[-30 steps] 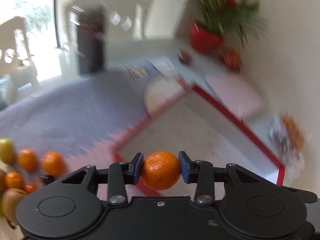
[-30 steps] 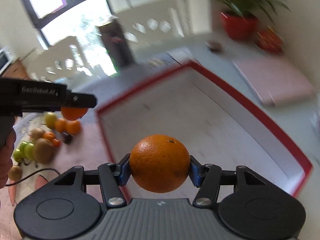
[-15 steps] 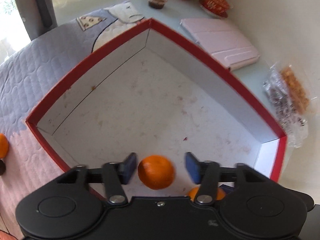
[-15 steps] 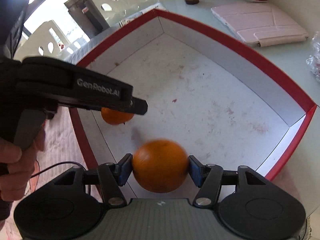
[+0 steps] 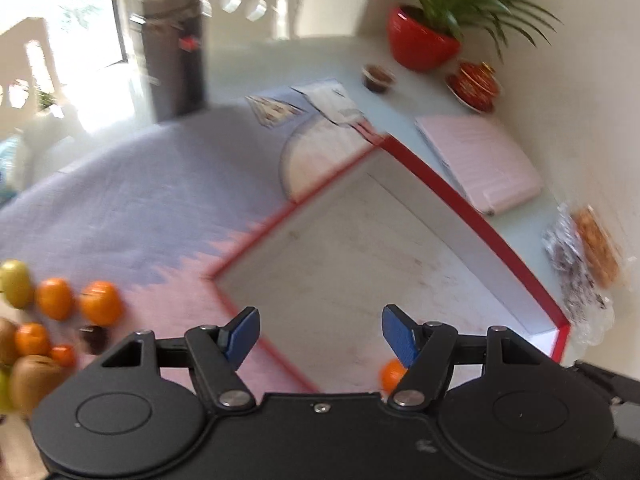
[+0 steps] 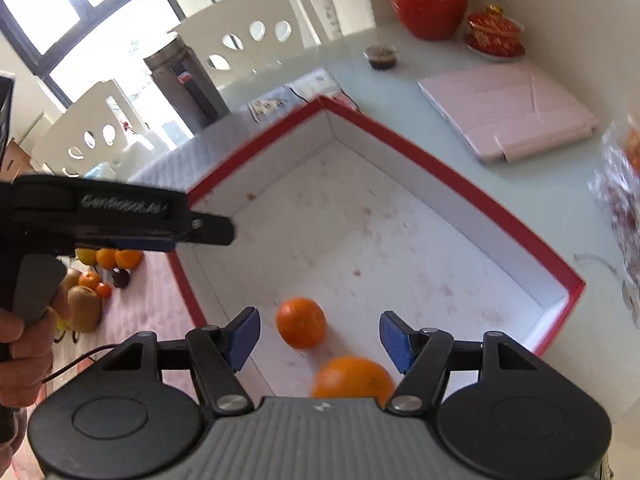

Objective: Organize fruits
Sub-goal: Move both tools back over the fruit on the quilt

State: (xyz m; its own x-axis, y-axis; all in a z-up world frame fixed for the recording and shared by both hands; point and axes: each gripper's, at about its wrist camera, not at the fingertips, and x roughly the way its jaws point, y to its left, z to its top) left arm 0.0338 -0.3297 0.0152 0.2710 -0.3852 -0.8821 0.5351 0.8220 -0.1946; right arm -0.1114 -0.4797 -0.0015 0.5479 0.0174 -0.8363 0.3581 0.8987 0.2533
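Both the left gripper [image 5: 319,332] and the right gripper [image 6: 319,335] have just sprung apart and hold nothing — the small orange [image 6: 301,328] and the large orange [image 6: 352,378] lie in the red-rimmed box [image 6: 460,188].

Left tool [image 5: 320,330]: black plastic body, two round raised discs on top, each with a shallow inner circle. Two black link arms with silver pivot screws, small silver screw at centre edge. Finger pads [image 5: 244,330] blue, flat, angled. Right tool [image 6: 318,332]: same black discs and link arms, silver pivot screws, blue pads, but centre panel is grey and ribbed with a small pale mark near its front edge. In the right wrist view the left tool appears side-on: black, pistol-style grip, pale lettering on its flank, blurred, blue strip underneath. Hand [image 6: 20,360] wraps the grip; thin dark cable [image 6: 80,360] runs below it.
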